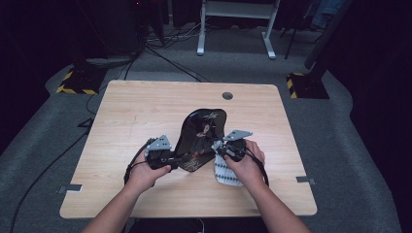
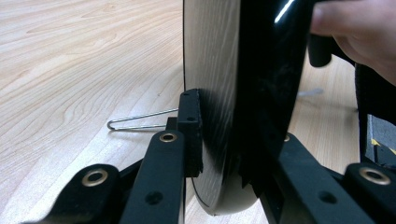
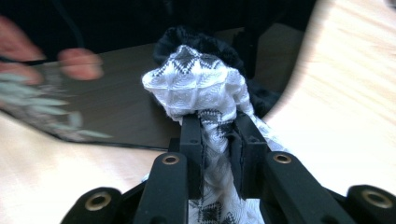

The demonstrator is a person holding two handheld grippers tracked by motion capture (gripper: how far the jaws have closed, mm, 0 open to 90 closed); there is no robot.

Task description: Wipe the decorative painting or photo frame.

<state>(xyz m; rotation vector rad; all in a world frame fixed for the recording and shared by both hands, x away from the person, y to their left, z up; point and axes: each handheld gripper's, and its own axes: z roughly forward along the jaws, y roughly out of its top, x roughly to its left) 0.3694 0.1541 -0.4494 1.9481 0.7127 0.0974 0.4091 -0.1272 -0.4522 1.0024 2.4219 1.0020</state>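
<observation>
My left gripper (image 1: 176,159) is clamped narrow on the near edge of a glossy black tray (image 1: 201,136), holding it tilted up off the wooden table (image 1: 131,111). In the left gripper view the tray (image 2: 261,93) stands edge-on between my jaws: one pad presses its pale wood-grain underside, the other its shiny black face. A bent wire clip (image 2: 140,122) lies flat on the table just beyond. My right gripper (image 1: 217,147) is pinched tight on a white cloth (image 1: 226,171) with a black woven pattern, bunched against the tray's right edge. The right gripper view shows the cloth (image 3: 201,84) puffed into a crumpled knob above the jaws, quilted and soft, with a dark fuzzy fabric just behind it. From above, the tray is a curved, rounded shape with a printed figure and pale leaf-like markings on the lacquered face; the cloth's loose end trails onto the table under my right hand (image 1: 245,165).
</observation>
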